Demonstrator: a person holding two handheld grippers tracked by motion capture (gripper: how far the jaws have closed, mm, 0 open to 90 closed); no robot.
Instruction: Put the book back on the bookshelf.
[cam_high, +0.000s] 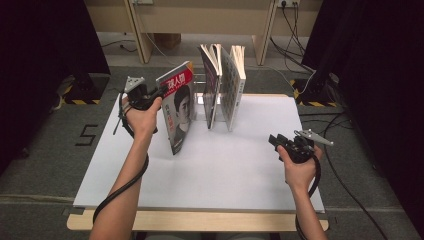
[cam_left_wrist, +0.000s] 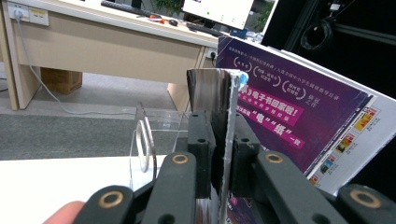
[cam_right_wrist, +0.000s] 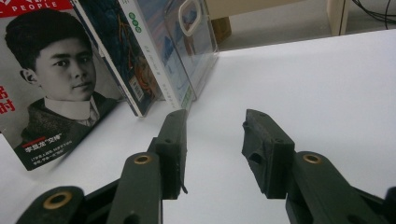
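Upright, the magazine (cam_high: 178, 107) sits clamped in the left claw (cam_high: 161, 90).

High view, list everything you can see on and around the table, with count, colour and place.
Glossy magazine with a portrait cover: one, red and grey, tilted on its lower edge at table left, clamped at its top edge.
Upright magazines: two, dark and patterned covers, standing at the table's back centre.
Clear acrylic stand: one, transparent, by the upright magazines.
White table: one, wooden front edge.
Wooden desk: one, beige, behind.
Left gripper: black, shut on the portrait magazine.
Right gripper: black, open, over table right.
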